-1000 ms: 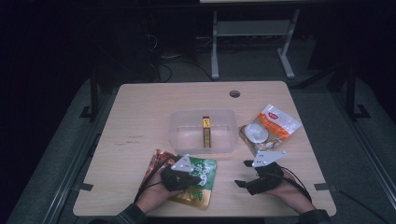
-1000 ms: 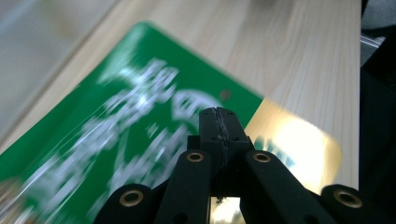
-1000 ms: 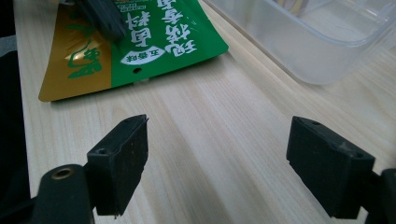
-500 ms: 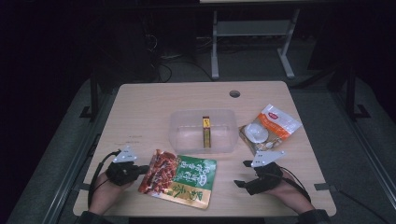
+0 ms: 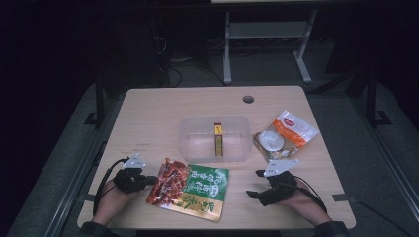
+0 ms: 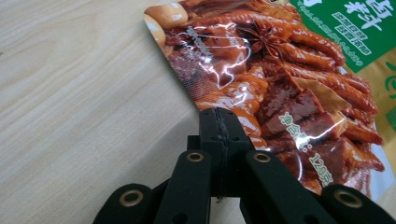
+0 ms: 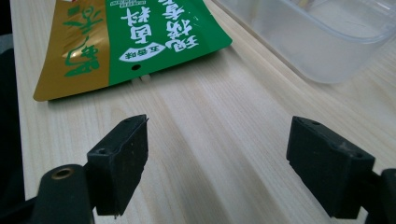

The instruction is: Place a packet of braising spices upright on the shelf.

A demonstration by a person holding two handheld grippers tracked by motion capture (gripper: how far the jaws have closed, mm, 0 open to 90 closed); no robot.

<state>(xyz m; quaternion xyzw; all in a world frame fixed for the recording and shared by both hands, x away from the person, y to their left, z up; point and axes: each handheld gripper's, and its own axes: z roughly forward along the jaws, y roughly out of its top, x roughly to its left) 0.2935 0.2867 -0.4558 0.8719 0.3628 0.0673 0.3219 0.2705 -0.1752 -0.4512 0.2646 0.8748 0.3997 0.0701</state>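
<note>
I see my left gripper (image 5: 147, 179), jaws together, touching the glossy flat pouch (image 5: 190, 190); right gripper (image 5: 256, 185), jaws apart, sits right of the pouch on woodgrain table (image 5: 148, 123).

The food pouch (image 6: 289, 70) carries "120克" in white print over its photo of braised meat. Its green panel bears white Chinese characters, including "五香调料" inside a white oval, and its gold band (image 7: 74, 51) holds large green brush-style script.

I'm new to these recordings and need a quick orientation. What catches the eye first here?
The glossy red-and-green food pouch lies at the table's near edge, its left end beside the shut left gripper. Behind it stands a clear plastic tub holding a yellow box; the right gripper rests open.
</note>
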